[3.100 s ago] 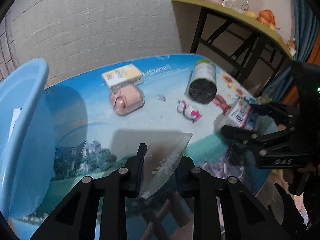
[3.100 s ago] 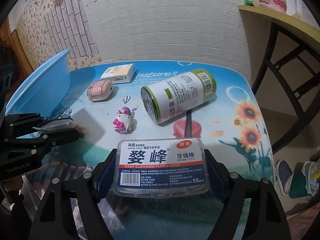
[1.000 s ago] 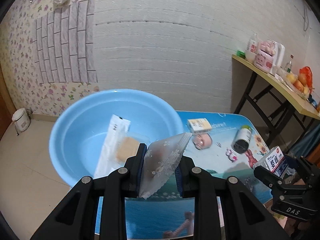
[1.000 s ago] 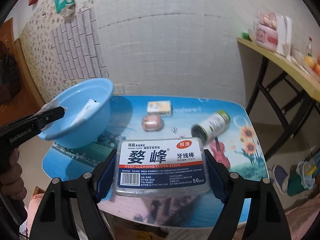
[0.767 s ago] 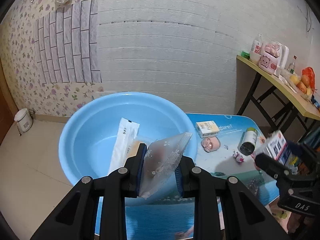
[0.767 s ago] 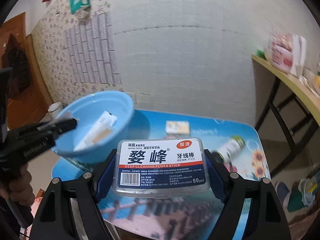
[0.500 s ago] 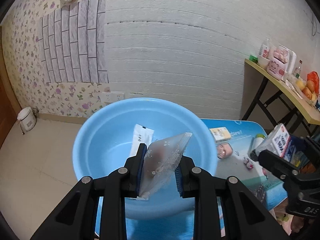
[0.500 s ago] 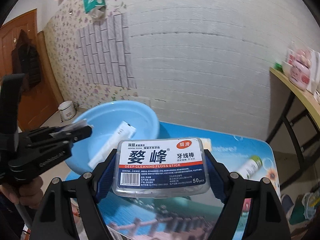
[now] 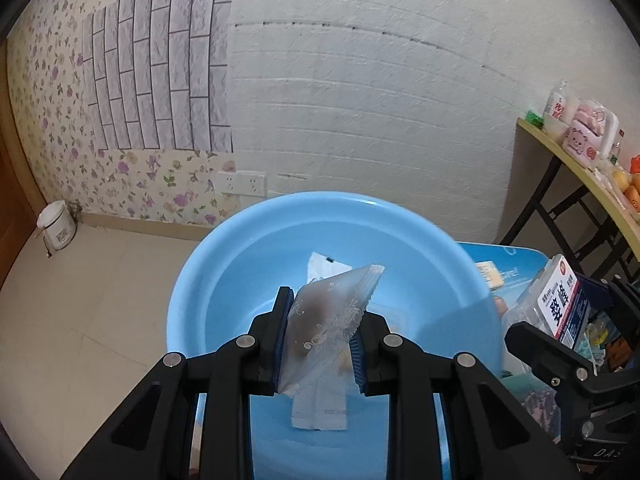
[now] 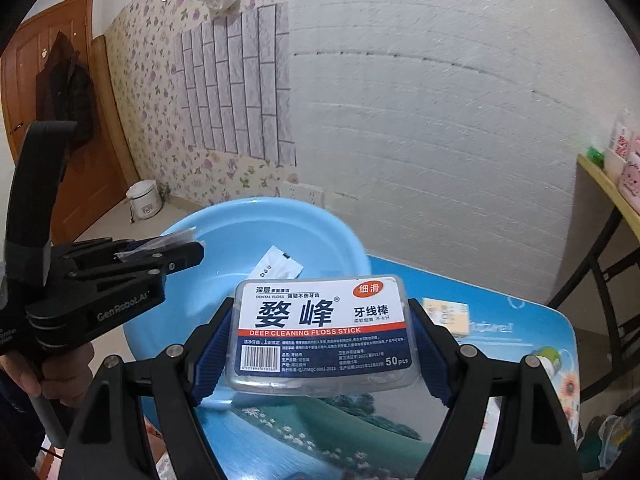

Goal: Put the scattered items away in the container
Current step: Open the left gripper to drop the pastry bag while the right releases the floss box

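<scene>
Left wrist view shows the left gripper (image 9: 318,344) clamped on a translucent sachet (image 9: 324,328) directly above the blue basin (image 9: 208,280), while the right gripper (image 10: 320,356), clamping the floss box (image 10: 322,328), sits nearer the basin's right rim.

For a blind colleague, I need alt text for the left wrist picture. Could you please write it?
The left claw is shut on a translucent snack packet, held over a blue basin that already contains a white sachet. At the right edge, the right claw grips a dental floss box beside the basin, above a blue picture-printed table.
</scene>
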{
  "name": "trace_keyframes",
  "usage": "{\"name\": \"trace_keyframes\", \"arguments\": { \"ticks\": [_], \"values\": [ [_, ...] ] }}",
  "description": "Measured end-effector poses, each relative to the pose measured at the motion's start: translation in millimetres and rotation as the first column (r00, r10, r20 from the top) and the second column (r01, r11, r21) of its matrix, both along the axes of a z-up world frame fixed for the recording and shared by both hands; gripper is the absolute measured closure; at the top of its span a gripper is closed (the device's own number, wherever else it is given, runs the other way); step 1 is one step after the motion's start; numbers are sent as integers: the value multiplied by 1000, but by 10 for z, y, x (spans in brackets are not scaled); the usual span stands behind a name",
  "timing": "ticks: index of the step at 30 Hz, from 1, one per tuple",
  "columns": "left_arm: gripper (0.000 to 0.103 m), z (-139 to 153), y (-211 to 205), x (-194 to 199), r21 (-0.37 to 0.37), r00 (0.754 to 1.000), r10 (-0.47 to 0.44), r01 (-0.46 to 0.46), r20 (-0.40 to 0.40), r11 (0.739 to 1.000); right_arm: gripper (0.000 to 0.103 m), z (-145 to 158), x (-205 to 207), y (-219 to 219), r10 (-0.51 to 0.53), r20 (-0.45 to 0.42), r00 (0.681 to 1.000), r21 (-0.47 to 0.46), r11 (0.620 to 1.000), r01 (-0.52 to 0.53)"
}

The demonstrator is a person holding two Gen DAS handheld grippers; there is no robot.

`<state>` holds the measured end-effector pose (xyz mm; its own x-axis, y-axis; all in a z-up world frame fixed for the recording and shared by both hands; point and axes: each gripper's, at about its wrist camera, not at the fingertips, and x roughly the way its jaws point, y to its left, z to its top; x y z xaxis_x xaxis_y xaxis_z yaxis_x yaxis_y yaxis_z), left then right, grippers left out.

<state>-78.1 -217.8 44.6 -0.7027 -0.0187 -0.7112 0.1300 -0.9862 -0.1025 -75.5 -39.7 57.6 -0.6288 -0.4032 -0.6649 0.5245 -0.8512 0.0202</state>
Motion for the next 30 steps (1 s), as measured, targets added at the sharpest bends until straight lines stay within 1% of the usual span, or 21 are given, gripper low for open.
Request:
{"name": "trace_keyframes", "arguments": {
  "ticks": [3, 6, 9, 10, 11, 13, 15, 16, 17, 25, 30],
  "values": [
    [79, -56, -45, -52, 1, 1000, -4, 4, 11, 1000, 21, -81, -85, -71, -2, 20, 1000, 2, 1000, 2],
    [79, -89, -66, -83, 4, 1000, -24, 24, 13, 1000, 21, -121, -145, -137, -2, 26, 1000, 10, 1000, 2],
    [77, -106, -67, -82, 0, 1000, -23, 23, 19, 1000, 21, -145, -183, -212, 4, 28, 1000, 18, 1000, -5],
    [69, -110, -68, -81, -4, 1000, -22, 22, 21, 1000, 21, -159, -191, -237, 8, 27, 1000, 22, 1000, -8],
    [58, -109, -69, -81, -8, 1000, -20, 21, 21, 1000, 21, -176, -198, -261, 9, 27, 1000, 27, 1000, -10],
    [51, -96, -70, -63, -17, 1000, -20, 20, 9, 1000, 21, -199, -200, -275, 10, 28, 1000, 34, 999, -11],
    [47, -91, -81, -54, -22, 1000, -24, 24, 1, 999, 21, -228, -204, -303, 14, 33, 999, 39, 999, -16],
    [42, -89, -90, -52, -22, 1000, -22, 22, -1, 1000, 21, -240, -204, -314, 17, 36, 999, 41, 999, -19],
    [40, -85, -97, -44, -21, 1000, -18, 18, -5, 1000, 21, -250, -212, -326, 18, 38, 999, 43, 999, -20],
    [40, -84, -143, 5, -29, 1000, 4, -5, -6, 1000, 21, -284, -216, -350, 19, 46, 999, 46, 999, -22],
    [40, -50, -185, 53, -39, 1000, 15, -15, -6, 999, 21, -220, -220, -397, 32, 29, 999, 34, 999, -33]
  ]
}}
